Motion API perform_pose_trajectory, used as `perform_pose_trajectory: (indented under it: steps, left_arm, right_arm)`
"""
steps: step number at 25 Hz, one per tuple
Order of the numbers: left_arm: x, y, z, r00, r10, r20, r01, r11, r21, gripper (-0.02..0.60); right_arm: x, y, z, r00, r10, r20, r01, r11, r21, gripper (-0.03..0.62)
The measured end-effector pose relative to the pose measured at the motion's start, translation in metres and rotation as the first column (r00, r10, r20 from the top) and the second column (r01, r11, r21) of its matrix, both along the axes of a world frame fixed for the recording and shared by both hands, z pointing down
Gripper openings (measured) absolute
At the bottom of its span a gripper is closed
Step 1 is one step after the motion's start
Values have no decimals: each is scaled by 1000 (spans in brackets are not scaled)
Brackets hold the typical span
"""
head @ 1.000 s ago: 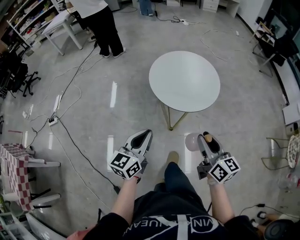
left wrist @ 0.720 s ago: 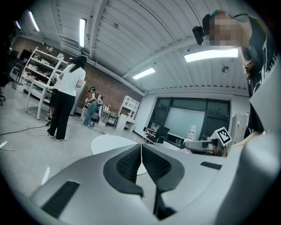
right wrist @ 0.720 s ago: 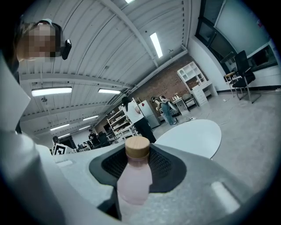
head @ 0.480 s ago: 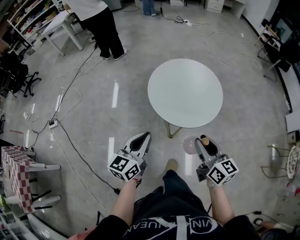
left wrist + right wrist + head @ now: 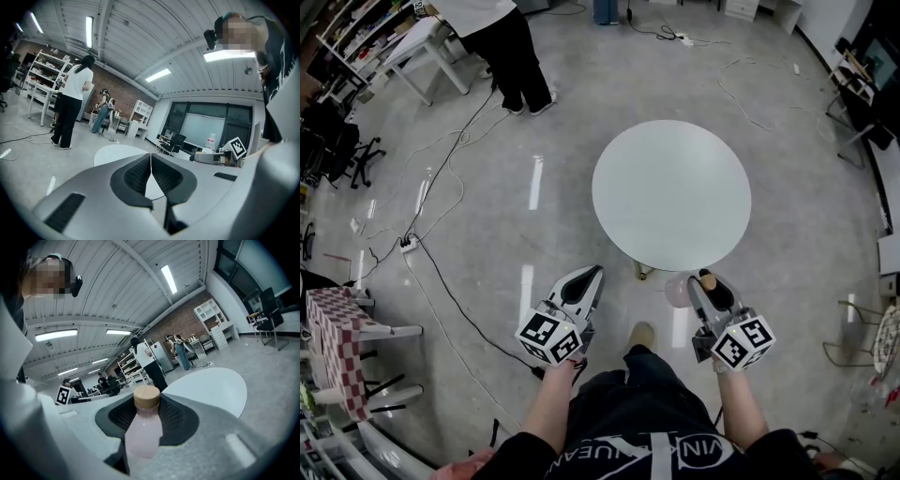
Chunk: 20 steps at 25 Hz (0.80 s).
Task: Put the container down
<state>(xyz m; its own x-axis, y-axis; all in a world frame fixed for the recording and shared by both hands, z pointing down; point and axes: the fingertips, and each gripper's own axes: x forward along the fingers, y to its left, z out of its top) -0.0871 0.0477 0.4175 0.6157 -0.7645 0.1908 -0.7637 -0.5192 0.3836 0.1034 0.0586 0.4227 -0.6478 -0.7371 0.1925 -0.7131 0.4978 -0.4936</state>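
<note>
The bottle [image 5: 142, 427] is hanging in the right claw [image 5: 705, 281], clenched at its shoulder under the wooden cap [image 5: 146, 398], just beside the near edge of the bench [image 5: 670, 192]. It is looking light, smooth, probably slippery; gripping below the cap suits it. The left claw [image 5: 151, 161] is hanging closed, empty

A round white bench [image 5: 671, 192] stands on slim gold legs [image 5: 643, 273] on the glossy grey concrete floor [image 5: 567, 103], which mirrors the ceiling lights in pale streaks. A black cable [image 5: 467, 317] snakes over the floor on the left, running up to a white power strip [image 5: 406, 245]. More thin cables [image 5: 741, 94] trail loosely over the concrete beyond the bench's far edge.
</note>
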Motion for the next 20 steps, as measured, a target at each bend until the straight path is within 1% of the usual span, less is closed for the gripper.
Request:
perform_pose_trajectory:
  steps: [3, 6, 12, 20]
  left_arm:
    - [4, -5, 4, 1000, -15, -2, 15, 1000, -10, 14]
    - [9, -8, 9, 1000, -9, 1, 9, 1000, -22, 15]
    - [12, -11, 18, 1000, 7, 0, -7, 999, -43, 14]
    - [29, -45, 33, 998, 61, -17, -62, 997, -51, 14]
  right_arm:
    - [1, -7, 4, 1000, -15, 5, 15, 1000, -5, 136]
    - [2, -13, 6, 1000, -23, 9, 23, 1000, -7, 137]
    - [4, -19, 14, 1000, -4, 11, 5, 1000, -24, 137]
    - [14, -37, 25, 1000, 29, -1, -29, 999, -46, 135]
